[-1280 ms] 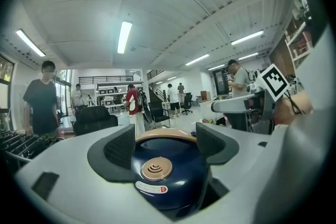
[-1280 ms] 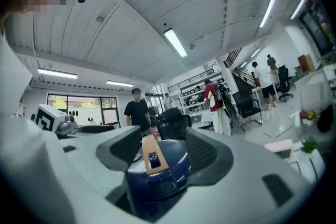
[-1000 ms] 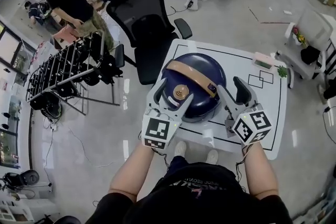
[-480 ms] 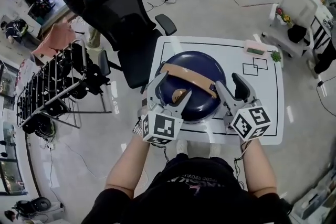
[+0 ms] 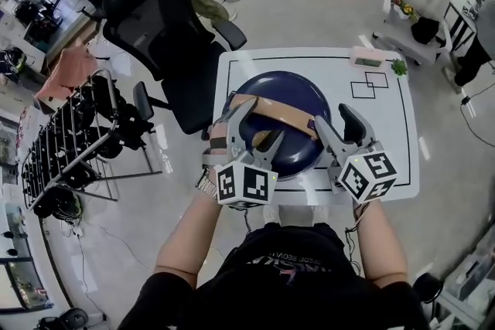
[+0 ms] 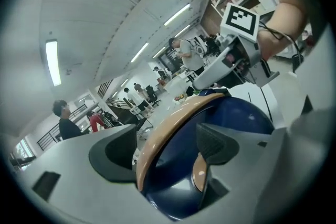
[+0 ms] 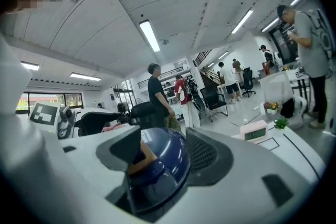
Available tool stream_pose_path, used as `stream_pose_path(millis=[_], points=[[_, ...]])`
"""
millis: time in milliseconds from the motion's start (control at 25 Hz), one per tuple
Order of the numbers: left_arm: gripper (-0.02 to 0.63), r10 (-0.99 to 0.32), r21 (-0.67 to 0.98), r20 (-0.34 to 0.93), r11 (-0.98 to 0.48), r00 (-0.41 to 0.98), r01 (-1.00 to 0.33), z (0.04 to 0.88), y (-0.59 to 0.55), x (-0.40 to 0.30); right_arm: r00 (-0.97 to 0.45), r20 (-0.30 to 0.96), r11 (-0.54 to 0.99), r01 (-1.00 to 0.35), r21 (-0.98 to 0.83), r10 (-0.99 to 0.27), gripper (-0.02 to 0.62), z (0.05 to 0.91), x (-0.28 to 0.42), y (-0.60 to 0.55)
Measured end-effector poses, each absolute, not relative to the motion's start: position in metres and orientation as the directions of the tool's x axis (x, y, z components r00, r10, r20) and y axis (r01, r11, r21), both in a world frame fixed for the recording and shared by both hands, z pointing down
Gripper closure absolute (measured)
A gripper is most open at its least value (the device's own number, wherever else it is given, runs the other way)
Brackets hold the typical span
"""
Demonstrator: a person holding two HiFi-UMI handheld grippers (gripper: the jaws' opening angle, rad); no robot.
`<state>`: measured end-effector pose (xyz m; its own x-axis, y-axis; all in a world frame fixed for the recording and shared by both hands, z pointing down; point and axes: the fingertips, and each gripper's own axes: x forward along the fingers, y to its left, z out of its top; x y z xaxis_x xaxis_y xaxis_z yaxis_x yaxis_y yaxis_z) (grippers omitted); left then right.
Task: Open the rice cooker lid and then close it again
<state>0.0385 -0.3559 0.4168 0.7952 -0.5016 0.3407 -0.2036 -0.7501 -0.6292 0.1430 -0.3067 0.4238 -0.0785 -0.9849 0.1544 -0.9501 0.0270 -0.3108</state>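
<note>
Your left gripper (image 5: 264, 120) is spread wide around the tan handle (image 5: 288, 113) and your right gripper (image 5: 332, 117) hangs unclenched just beside the rice cooker (image 5: 292, 87), lid down on the table (image 5: 387, 154), so I'd guess you're lining up the lift.

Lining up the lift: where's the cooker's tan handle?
The tan handle lies across the blue rice cooker's top, central in the head view, between the left gripper's open jaws.
</note>
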Motion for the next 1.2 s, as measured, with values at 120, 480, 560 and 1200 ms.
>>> stream_pose_path(millis=[120, 480, 560, 1200], points=[[0.253, -0.481, -0.637, 0.336, -0.749, 0.809, -0.181, 0.416, -0.354, 0.047, -0.071, 0.155, 0.016, -0.944, -0.330, -0.985, 0.328, 0.426, 0.143, -0.307], [0.289, -0.431, -0.670, 0.378, -0.738, 0.819, -0.079, 0.418, -0.349, 0.057, -0.033, 0.143, -0.012, -0.953, -0.302, -0.989, 0.353, 0.422, 0.139, -0.303], [0.300, -0.421, -0.682, 0.390, -0.729, 0.819, -0.050, 0.421, -0.348, 0.060, -0.026, 0.139, -0.017, -0.954, -0.299, -0.990, 0.354, 0.423, 0.139, -0.303], [0.377, -0.378, -0.751, 0.447, -0.651, 0.811, 0.111, 0.431, -0.341, 0.075, -0.006, 0.120, -0.036, -0.938, -0.344, -0.993, 0.360, 0.425, 0.140, -0.301]])
